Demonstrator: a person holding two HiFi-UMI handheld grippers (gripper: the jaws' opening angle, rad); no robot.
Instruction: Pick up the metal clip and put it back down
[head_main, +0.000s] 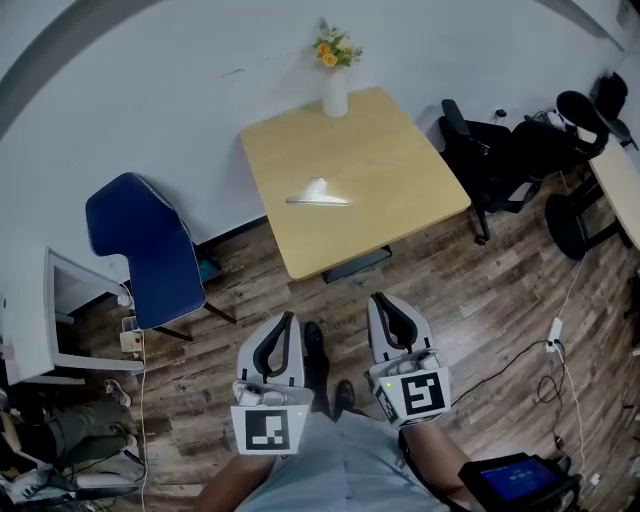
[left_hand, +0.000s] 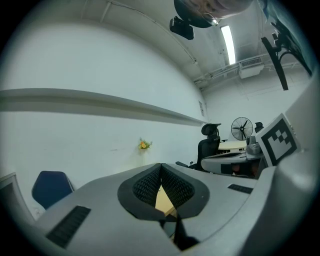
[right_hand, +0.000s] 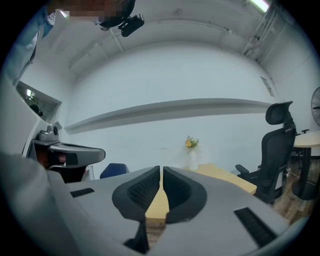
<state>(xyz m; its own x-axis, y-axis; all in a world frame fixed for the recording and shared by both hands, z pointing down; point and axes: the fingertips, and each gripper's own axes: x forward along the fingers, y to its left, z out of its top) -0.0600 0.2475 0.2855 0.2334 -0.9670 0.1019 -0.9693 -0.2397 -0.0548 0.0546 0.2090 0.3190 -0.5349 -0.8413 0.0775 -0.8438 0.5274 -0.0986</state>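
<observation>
**Head view.** The room has a wood-plank floor (head_main: 480, 290) and a white wall. A light wooden table (head_main: 400, 170) stands against the wall, with a vase of flowers (head_main: 335, 95) at its far edge. A blue chair (head_main: 150, 250) is to the left of the table and a black office chair (head_main: 490, 160) to the right. A small pale, flat object (head_main: 318, 194) lies near the table's middle. It is probably the metal clip, but it is too small here to confirm. I hold my left gripper (head_main: 288, 318) and right gripper (head_main: 381, 298) close to my body, over the floor and well apart from the table.

**Left gripper view.** The left gripper (left_hand: 161, 167) jaws are clenched, tips touching, with nothing between them. Only a sliver of table shows below the tips. This view alone shows a standing fan (left_hand: 242, 128) at the far right.

**Right gripper view.** The right gripper (right_hand: 161, 170) jaws are pressed together to a thin slit and hold nothing. The vase shows plainly here. The clip shows in neither gripper view; only the head view locates it.

**Hazards.**
- Clenched jaws would push the clip across the table instead of grasping it. Release them before reaching in.
- The clip lies flat, so a shallow approach may skate it along the smooth top.
- A long reach could carry a jaw into the vase.
</observation>
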